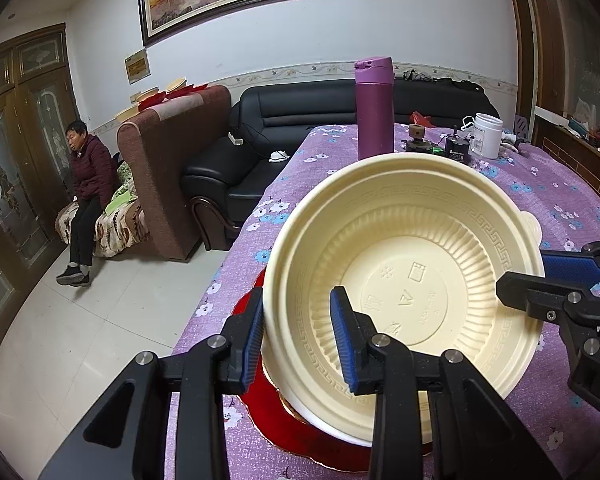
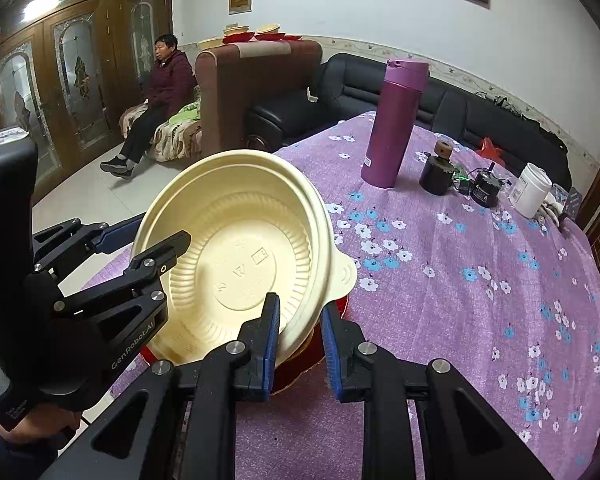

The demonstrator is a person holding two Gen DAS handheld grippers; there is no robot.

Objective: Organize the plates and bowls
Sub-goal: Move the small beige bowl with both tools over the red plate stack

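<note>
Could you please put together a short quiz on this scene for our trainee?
1. True or false: the cream bowl sits level.
2. What lies directly under the bowl? A) a red plate B) a metal tray C) a folded towel
3. Fill in: the left gripper and the right gripper each have one finger inside the bowl's rim and the other ___ it.

Key: 1 false, it is tilted; 2 A; 3 outside.

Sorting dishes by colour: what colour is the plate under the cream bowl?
Red. The plate under the bowl shows best in the left wrist view.
</note>
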